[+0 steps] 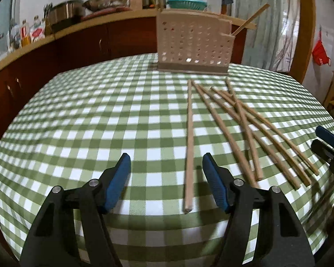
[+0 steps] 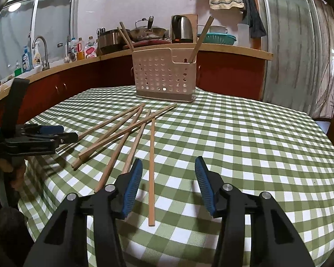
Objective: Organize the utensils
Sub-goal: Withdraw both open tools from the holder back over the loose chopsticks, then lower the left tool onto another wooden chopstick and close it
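Things: plain wooden chopsticks, pale tan, long and thin. They lie loose on the green-and-white checked table (image 1: 89, 122), in front of a beige perforated holder (image 2: 164, 75) that stands upright at the far edge.

Left gripper (image 1: 166, 162): blue-padded jaws moderately open, low over the near table edge. One chopstick (image 1: 190, 144) lies flat between them and runs away toward the holder. It sits closer to the right-hand pad, with a gap on each side. No contact seen; nothing held.

Centre: crossed pile (image 1: 245, 122) of four chopsticks, fanned and overlapping, far tips near the holder's base.

Right gripper (image 2: 168, 166): jaws open somewhat narrower than the left pair. A single chopstick (image 2: 152, 173) lies flat between them, closer to the left-hand pad, its near end just short of the table edge. The pad looks clear of it; nothing gripped. The neighbouring stick of the pile passes behind the outside of that same pad.

Count:
- chopsticks on table: six (one at left jaws, four in pile, one at right jaws)
- chopsticks in holder: three, namely two leaning (image 2: 125, 36) at its left end and one leaning (image 2: 201, 40) in the lower-cut right section
- holders: one
- grippers: two, both empty
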A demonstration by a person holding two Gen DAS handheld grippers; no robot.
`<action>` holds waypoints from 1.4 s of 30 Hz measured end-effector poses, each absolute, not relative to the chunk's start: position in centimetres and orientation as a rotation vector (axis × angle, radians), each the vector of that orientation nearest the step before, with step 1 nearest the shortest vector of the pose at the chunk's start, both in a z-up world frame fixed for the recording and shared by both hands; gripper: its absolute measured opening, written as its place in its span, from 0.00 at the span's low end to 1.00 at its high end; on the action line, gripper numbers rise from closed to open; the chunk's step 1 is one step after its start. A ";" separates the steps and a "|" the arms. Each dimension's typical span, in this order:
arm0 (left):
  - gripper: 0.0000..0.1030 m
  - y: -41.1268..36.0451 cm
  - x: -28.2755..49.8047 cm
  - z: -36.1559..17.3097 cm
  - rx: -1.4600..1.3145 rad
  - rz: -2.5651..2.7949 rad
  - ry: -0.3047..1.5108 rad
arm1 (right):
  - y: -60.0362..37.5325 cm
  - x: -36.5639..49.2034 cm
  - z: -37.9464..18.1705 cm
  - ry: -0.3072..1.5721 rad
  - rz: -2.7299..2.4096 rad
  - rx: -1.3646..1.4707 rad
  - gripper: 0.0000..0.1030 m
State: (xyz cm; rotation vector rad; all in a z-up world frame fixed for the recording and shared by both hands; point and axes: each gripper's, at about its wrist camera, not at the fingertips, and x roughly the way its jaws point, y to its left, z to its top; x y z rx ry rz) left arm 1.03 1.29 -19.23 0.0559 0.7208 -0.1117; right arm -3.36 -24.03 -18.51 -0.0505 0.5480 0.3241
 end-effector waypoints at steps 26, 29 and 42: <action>0.40 -7.5 -0.2 -18.4 0.196 -0.275 0.692 | -28.2 -2.9 -18.4 0.515 0.277 0.070 0.41; 0.36 -7.6 0.2 -19.0 0.200 -0.267 0.714 | -28.2 -3.0 -18.4 0.511 0.282 0.075 0.41; 0.13 -7.6 0.7 -19.6 0.192 -0.274 0.721 | -28.1 -2.9 -18.5 0.515 0.280 0.075 0.41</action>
